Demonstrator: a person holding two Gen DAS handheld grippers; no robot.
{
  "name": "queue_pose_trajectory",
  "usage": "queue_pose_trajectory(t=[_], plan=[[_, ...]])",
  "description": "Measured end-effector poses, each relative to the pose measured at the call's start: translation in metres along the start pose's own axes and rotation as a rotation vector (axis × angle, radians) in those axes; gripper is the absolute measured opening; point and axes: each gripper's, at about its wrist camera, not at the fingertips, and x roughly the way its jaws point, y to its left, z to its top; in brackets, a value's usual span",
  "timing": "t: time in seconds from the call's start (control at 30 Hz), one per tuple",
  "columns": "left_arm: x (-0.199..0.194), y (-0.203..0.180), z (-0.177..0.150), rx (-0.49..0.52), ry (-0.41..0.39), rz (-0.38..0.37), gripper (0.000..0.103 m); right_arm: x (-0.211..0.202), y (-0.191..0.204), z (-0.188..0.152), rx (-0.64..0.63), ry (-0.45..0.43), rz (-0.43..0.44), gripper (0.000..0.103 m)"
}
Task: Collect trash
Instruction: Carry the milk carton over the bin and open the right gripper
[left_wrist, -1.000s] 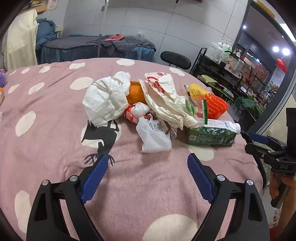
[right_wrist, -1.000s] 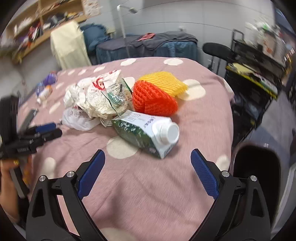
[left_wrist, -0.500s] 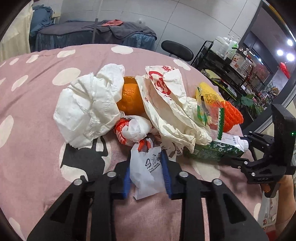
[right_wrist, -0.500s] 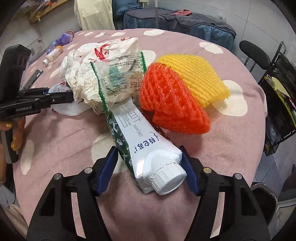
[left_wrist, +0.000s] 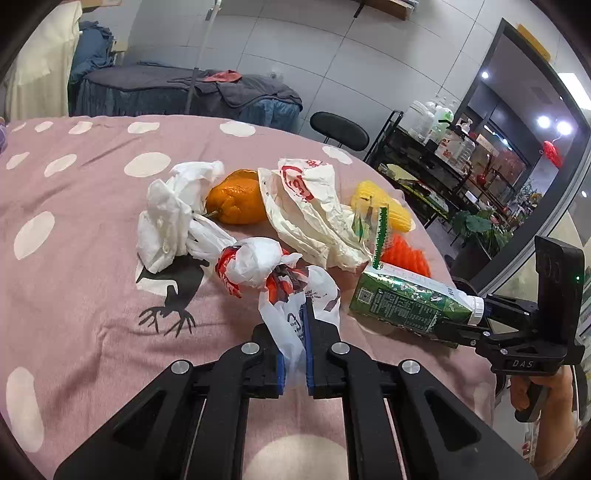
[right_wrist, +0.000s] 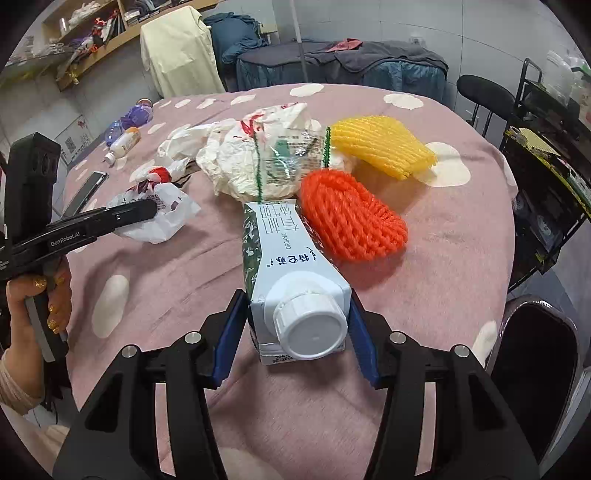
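Observation:
Trash lies heaped on a pink spotted tablecloth (left_wrist: 74, 277). My left gripper (left_wrist: 291, 332) is shut on a small white plastic bag (left_wrist: 321, 291), which is tied to a knotted red-and-white bag (left_wrist: 251, 266). My right gripper (right_wrist: 297, 299) is closing its jaws on the capped end of a green-and-white milk carton (right_wrist: 280, 236), with the blue pads against both sides. The pile also holds an orange foam net (right_wrist: 351, 221), a yellow foam net (right_wrist: 384, 147), a crumpled printed bag (right_wrist: 236, 158), a clear wrapper (right_wrist: 291, 147), an orange fruit (left_wrist: 236, 203) and a white tissue wad (left_wrist: 166, 218).
Two small bottles (right_wrist: 125, 140) and a phone (right_wrist: 85, 188) lie at the table's far left. A black stool (right_wrist: 484, 92) and a metal rack (right_wrist: 546, 166) stand beyond the right edge, and a dark chair (right_wrist: 532, 350) is close by on the right.
Both grippers came forward and closed from wide open. The left one pinched the small white bag and lifted it slightly. The right one closed around the carton's capped end.

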Motion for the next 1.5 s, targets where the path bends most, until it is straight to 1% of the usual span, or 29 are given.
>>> queue_pose_trajectory(t=[0.1,0.17,0.3,0.4,0.53,0.67,0.77,0.83,0.93,1.0,1.07,1.13,1.3,1.5], plan=[[-0.010,-0.012,-0.005,0.022,-0.022,0.000,0.008,-0.015,0.004,-0.012,0.026,-0.023,-0.003,0.054],[-0.015,-0.019,-0.007,0.027,-0.030,-0.018,0.008,-0.027,0.005,-0.018,0.045,-0.052,0.006,0.054],[-0.021,-0.034,-0.015,0.040,-0.037,-0.056,0.008,-0.052,0.003,-0.033,0.088,-0.123,-0.009,0.054],[-0.022,-0.048,-0.018,0.057,-0.043,-0.080,0.008,-0.067,-0.004,-0.042,0.133,-0.169,-0.013,0.054],[-0.022,-0.066,-0.021,0.082,-0.044,-0.117,0.008,-0.084,-0.021,-0.057,0.225,-0.222,-0.025,0.054],[-0.022,-0.087,-0.022,0.110,-0.051,-0.155,0.008,-0.101,-0.038,-0.072,0.303,-0.275,-0.067,0.054],[-0.017,-0.106,-0.023,0.136,-0.041,-0.184,0.008,-0.117,-0.054,-0.088,0.367,-0.320,-0.097,0.054],[-0.012,-0.121,-0.023,0.161,-0.028,-0.211,0.008,-0.123,-0.063,-0.097,0.390,-0.337,-0.139,0.054],[-0.004,-0.144,-0.022,0.207,-0.020,-0.231,0.008,-0.134,-0.079,-0.111,0.432,-0.354,-0.205,0.054],[-0.001,-0.158,-0.023,0.227,-0.016,-0.251,0.008,-0.139,-0.093,-0.121,0.470,-0.353,-0.240,0.054],[0.002,-0.172,-0.022,0.250,-0.015,-0.267,0.008,-0.142,-0.108,-0.132,0.519,-0.336,-0.310,0.054],[0.006,-0.186,-0.022,0.278,-0.011,-0.284,0.008,-0.142,-0.123,-0.142,0.564,-0.323,-0.347,0.054],[0.016,-0.217,-0.025,0.341,0.007,-0.320,0.008,-0.129,-0.161,-0.168,0.677,-0.260,-0.387,0.054],[0.026,-0.237,-0.029,0.374,0.039,-0.341,0.008,-0.094,-0.194,-0.185,0.729,-0.152,-0.399,0.054]])
